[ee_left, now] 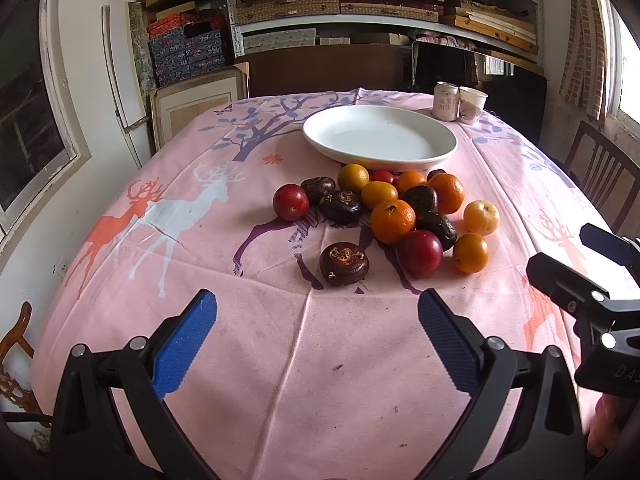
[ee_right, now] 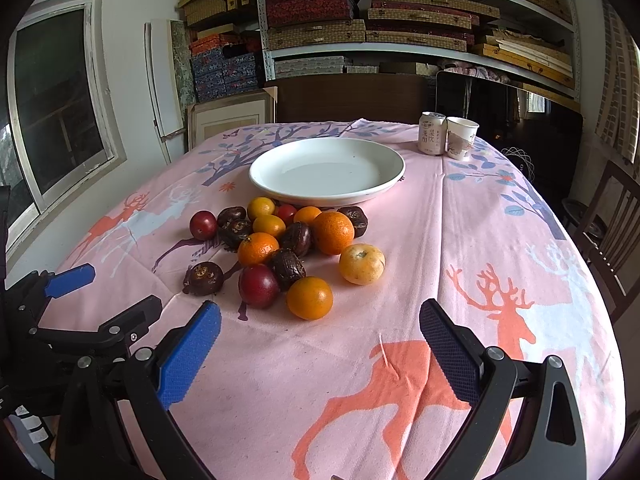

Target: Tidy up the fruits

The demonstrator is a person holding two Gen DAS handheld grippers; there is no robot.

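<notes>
A pile of fruit lies on the pink tablecloth: oranges (ee_left: 392,221) (ee_right: 333,232), red plums (ee_left: 420,253) (ee_right: 259,285), and dark brown water chestnuts (ee_left: 344,264) (ee_right: 203,278). A white empty plate (ee_left: 380,137) (ee_right: 327,171) stands just behind the pile. My left gripper (ee_left: 316,320) is open and empty, hovering near the table's front edge in front of the pile. My right gripper (ee_right: 320,326) is open and empty, to the right of the left one; it also shows in the left wrist view (ee_left: 576,256).
A drink can (ee_left: 445,101) (ee_right: 432,133) and a paper cup (ee_left: 472,105) (ee_right: 461,137) stand at the table's far right. Wooden chairs (ee_left: 600,172) (ee_right: 612,232) stand to the right. Shelves of boxes (ee_right: 380,8) fill the back wall.
</notes>
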